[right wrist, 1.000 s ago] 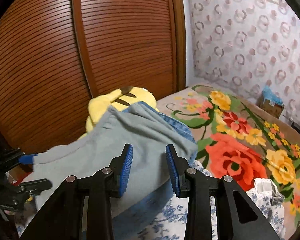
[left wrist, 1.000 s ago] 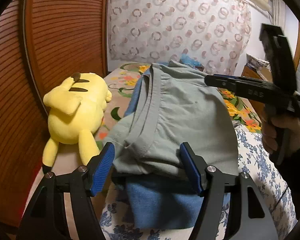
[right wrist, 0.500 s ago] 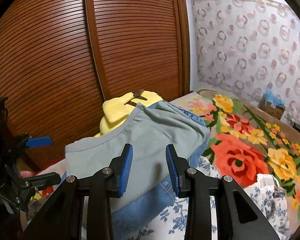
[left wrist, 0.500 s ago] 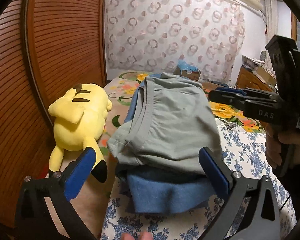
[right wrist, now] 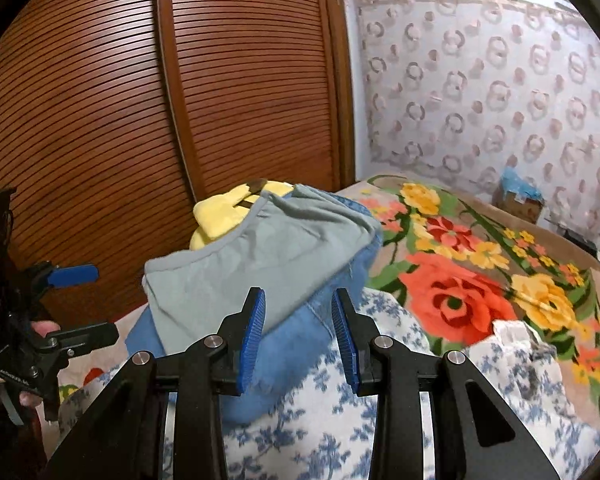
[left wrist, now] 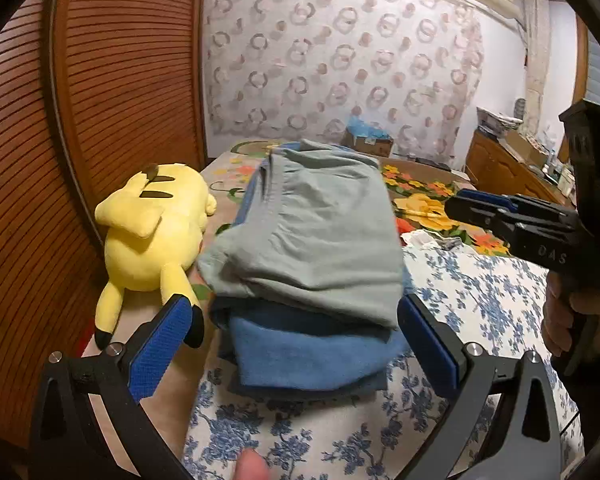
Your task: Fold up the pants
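Folded grey-green pants lie on blue folded garment on bed, beside yellow plush toy. Left tool just spread wide, released, pads flanking stack, not touching. Right tool partly parted, nothing between pads, near stack's edge.

A bedroom is bounded by slatted wooden wardrobe doors and ring-patterned curtains; a wooden dresser is seen.

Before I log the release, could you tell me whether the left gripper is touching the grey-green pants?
Apart. The left wrist view shows the left gripper with jaws spread wide, both short of the folded grey-green pants.
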Motion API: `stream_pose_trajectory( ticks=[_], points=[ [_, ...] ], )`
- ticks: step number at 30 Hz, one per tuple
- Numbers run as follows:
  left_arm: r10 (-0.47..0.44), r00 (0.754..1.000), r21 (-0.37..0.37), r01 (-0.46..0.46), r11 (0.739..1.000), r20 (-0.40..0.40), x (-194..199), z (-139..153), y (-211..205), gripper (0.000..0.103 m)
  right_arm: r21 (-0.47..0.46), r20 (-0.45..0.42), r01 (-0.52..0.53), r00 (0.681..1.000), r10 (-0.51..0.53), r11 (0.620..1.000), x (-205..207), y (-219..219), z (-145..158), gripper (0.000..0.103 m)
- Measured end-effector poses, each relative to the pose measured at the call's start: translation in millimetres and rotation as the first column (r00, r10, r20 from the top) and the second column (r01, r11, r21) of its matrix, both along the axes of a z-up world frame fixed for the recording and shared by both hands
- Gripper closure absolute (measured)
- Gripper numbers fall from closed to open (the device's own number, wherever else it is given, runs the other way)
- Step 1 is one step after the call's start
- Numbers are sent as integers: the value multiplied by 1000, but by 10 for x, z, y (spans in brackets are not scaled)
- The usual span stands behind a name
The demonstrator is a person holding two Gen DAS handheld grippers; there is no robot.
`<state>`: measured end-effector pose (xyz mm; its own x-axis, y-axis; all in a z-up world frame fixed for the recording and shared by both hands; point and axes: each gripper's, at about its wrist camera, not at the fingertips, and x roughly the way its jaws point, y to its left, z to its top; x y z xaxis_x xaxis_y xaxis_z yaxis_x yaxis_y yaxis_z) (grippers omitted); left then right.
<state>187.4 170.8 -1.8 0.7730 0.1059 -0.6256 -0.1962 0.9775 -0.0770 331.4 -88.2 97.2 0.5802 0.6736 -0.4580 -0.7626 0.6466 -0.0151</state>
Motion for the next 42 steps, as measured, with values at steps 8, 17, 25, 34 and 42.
stream_pose_trajectory(
  ticks=[8,17,25,34,42],
  points=[
    [-49,999,-2,49,999,15,-167,52,-242,0,-1,0,81,997,-81,997,-463,-275,-33,57],
    [-88,996,1,88,996,22,-394,77,-569,0,12,3,147,989,-147,989,-1046,-624,-75,44],
    [-130,991,13,130,991,34,-604,98,-863,0,45,1,224,975,-224,974,-1531,-938,-112,12],
    [-188,981,25,187,982,46,-844,79,-1206,0,64,13,336,941,-337,940,-2070,-1216,-175,11],
    [-220,975,27,219,975,41,-1035,4,-1460,0,82,13,419,907,-422,904,-2513,-1515,-308,11]
  ],
)
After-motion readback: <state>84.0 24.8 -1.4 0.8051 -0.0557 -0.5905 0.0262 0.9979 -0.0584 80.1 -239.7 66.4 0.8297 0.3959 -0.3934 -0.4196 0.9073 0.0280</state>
